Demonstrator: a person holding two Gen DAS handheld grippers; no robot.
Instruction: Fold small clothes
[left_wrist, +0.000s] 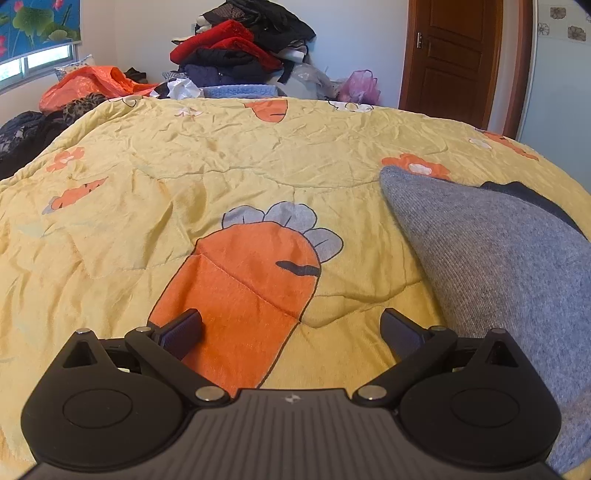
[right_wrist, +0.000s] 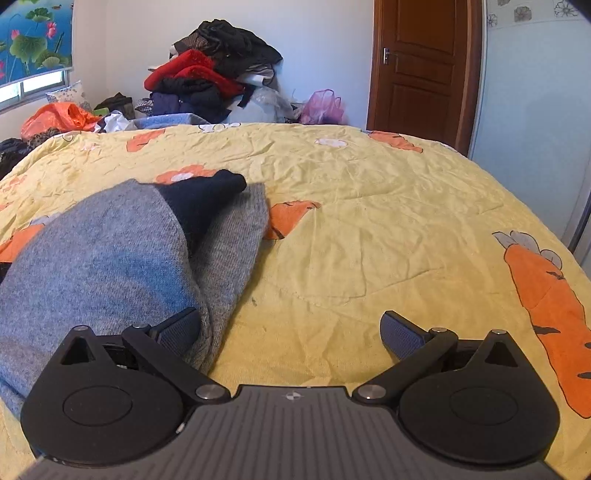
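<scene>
quilt (left_wrist: 258, 162): pale yellow, big orange carrots with grey-blue tops, little orange and white flowers
knit garment (right_wrist: 110, 258): heathered grey, dark navy bit at its far end
clothes pile (left_wrist: 240, 40): red, black, navy
door (right_wrist: 421, 66): reddish brown wood
plastic bag (left_wrist: 92, 83): bright orange
</scene>
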